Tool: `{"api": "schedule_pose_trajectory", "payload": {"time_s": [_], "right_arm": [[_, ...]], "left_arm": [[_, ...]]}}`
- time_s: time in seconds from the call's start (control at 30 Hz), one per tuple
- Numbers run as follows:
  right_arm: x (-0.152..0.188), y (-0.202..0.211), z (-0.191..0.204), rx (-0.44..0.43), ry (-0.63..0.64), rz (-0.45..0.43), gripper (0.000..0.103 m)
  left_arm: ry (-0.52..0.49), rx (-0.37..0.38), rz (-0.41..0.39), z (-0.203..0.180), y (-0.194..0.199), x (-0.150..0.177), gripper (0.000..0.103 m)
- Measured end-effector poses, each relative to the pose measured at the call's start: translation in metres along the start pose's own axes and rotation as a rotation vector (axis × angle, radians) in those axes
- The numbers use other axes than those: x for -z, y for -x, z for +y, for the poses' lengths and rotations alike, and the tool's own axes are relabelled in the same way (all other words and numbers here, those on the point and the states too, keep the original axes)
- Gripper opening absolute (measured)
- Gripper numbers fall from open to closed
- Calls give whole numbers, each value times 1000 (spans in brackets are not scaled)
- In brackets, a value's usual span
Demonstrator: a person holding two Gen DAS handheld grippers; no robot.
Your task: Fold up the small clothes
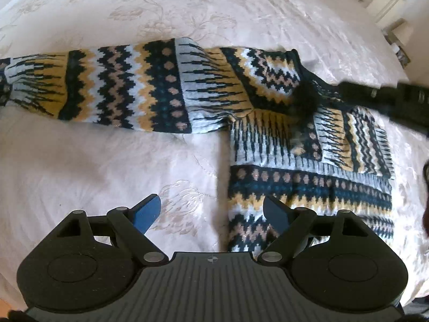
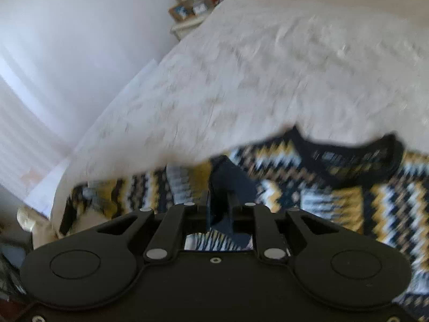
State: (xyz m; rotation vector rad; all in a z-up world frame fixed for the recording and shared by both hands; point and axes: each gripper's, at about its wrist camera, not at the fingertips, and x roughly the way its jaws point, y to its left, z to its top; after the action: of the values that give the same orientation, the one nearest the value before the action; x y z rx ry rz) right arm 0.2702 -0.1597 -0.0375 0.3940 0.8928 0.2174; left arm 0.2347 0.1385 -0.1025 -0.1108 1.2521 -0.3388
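A knitted sweater [image 1: 295,187] in navy, yellow and pale blue zigzag bands lies flat on the bed. One sleeve [image 1: 120,86] stretches out to the left, and the other lies folded across the chest. My left gripper [image 1: 211,200] hovers open over the sweater's lower left edge, with nothing between its blue pads. My right gripper [image 1: 305,99] reaches in from the right, blurred, over the collar and shoulder. In the right wrist view the sweater [image 2: 335,201] and its dark collar are smeared by motion. There my right gripper [image 2: 224,182] has its fingers close together, and the blur hides any cloth between them.
A white embroidered bedspread [image 1: 107,161] covers the whole bed. A cream headboard [image 1: 388,0] is at the far right corner. The bed's side edge runs down the left of the right wrist view, with a nightstand [image 2: 187,13] carrying small items beyond it.
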Motion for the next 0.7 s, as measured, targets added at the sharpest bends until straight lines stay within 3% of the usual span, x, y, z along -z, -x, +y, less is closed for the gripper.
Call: {"api": "schedule_pose_trajectory", "payload": {"time_s": [0.03,0.1,0.13,0.3,0.5,0.7], "right_arm": [[2,1,2,2,-2,4,29],[13,7,-1,18,-16,4,58],[18,13,-7,30,-25,3,61],[46,36,-27,156,-34,35,65],[85,39,-63,314,-40,149,74],[112,34,-91,388,-62,226,78]], "left_arm": [[0,2,-1,0,0,0,83],[-2,9,-3,-2,-1,-1,83],[-5,13,-5,-3,-2,-3,83],[-25,28,-15,-21,-9,-13,83],[-67,34,-8,-50,-25,-27,83],[-125,26,-7,-79,-45,-42,83]]}}
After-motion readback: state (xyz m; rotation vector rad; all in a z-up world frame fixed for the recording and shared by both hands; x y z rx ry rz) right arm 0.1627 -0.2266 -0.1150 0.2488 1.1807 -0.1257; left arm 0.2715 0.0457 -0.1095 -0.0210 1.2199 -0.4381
